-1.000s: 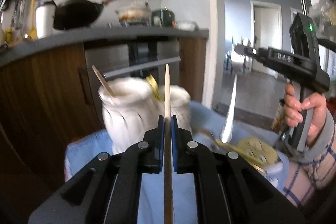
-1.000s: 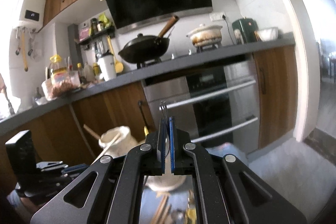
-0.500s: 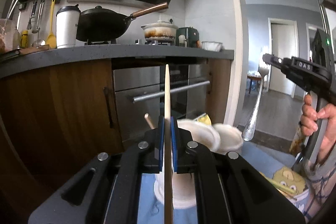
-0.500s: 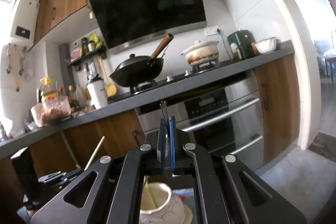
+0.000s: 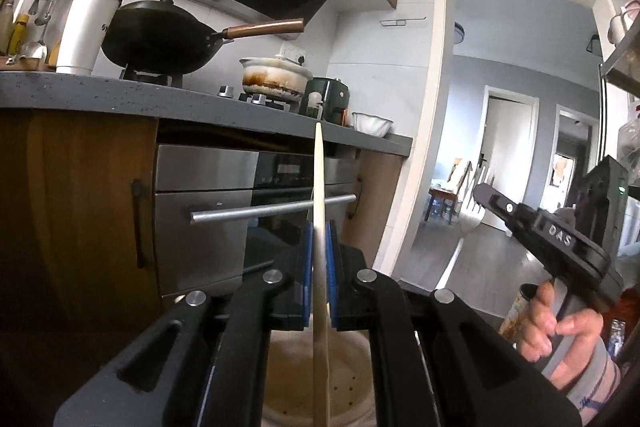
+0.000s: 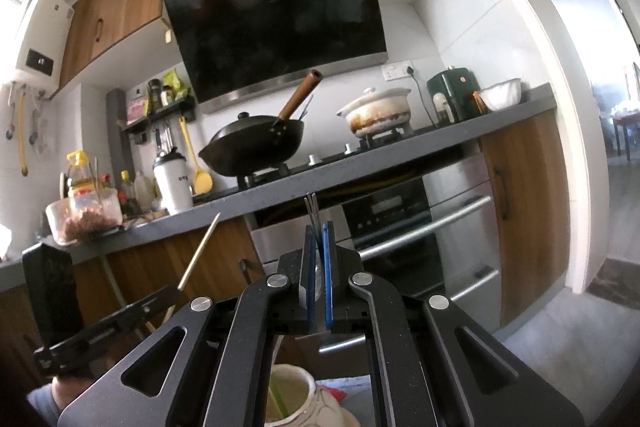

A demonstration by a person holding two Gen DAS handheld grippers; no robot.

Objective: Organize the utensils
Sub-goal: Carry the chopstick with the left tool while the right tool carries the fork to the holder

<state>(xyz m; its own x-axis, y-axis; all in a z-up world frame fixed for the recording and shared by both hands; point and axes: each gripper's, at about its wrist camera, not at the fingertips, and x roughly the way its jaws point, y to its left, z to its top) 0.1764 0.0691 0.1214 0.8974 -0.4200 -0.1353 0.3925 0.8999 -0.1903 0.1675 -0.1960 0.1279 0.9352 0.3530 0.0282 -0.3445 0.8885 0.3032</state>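
While the left claw (image 5: 318, 267) holds 1 wooden chopstick (image 5: 319, 187) clamped between its blue pads, the stick stands almost upright, its lower end hanging over the mouth of a white ceramic holder (image 5: 320, 379) directly below. The right claw (image 6: 318, 267) is closed on a metal fork (image 5: 464, 235); from the left wrist view the fork hangs with its tines up and its handle pointing down, and from the right wrist view only the thin tines show above the pads. Under the right claw stands a second white jar (image 6: 296, 399) with a green stick inside.

Both utensils look ready to be dropped into their holders, I judge. The risk is in the release: the chopstick is long and gripped near its middle, so if its lower end is not inside the rim, it can tip and fall beside the holder. The fork is heavy at one end and may swing, hit the jar's rim and knock the jar over. The 2 claws are also near each other, so a hurried move could make them collide.
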